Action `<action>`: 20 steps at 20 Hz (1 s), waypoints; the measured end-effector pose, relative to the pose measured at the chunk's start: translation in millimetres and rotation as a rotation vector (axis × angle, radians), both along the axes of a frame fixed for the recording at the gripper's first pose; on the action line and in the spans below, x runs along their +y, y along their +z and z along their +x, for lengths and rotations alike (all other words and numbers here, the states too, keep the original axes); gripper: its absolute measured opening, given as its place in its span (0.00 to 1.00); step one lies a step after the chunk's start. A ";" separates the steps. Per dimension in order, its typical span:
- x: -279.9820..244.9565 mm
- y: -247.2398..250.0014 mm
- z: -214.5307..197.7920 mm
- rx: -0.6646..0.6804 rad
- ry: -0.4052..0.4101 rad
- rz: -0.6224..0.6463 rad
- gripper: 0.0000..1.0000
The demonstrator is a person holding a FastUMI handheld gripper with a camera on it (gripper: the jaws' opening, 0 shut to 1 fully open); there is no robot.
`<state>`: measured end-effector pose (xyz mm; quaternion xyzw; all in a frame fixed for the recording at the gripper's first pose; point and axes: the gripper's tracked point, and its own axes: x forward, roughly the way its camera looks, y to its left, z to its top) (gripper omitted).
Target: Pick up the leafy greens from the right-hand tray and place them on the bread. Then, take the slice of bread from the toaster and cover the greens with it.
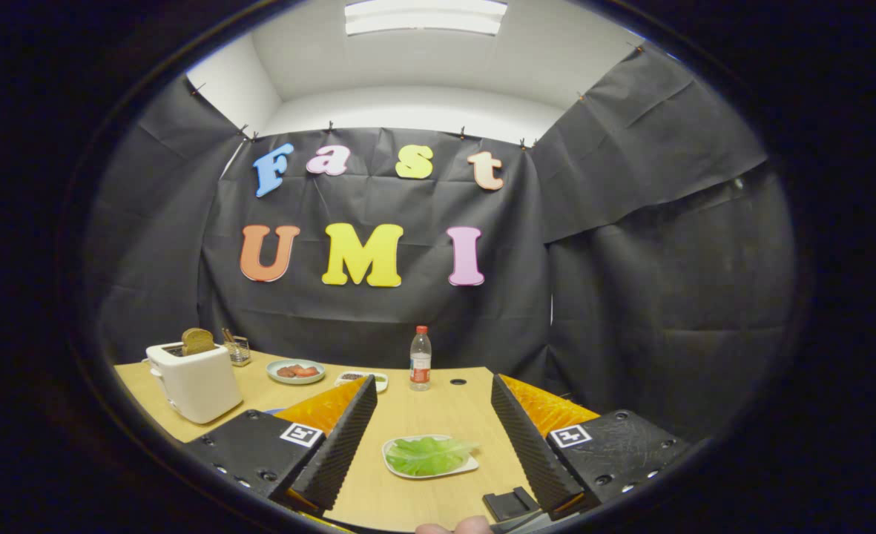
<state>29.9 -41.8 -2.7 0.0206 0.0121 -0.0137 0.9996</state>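
My gripper (433,391) is open, held above the wooden table with nothing between its fingers. The leafy greens (427,454) lie on a small white tray (394,466) between the fingers, below and a little behind the fingertips. A white toaster (194,382) stands to the left, beyond the left finger, with a brown slice of bread (197,340) sticking up out of its slot. The bread on the table is hidden, apart from a blue sliver by the left finger.
A pale green plate with red food (296,371) and a small white dish (378,379) sit at the back of the table. A water bottle (420,360) stands beside them. A wire holder (238,349) is behind the toaster. A fingertip (452,527) shows below.
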 end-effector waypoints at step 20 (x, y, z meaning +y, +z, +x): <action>-39.6 -192.5 149.4 0.657 0.056 0.289 0.96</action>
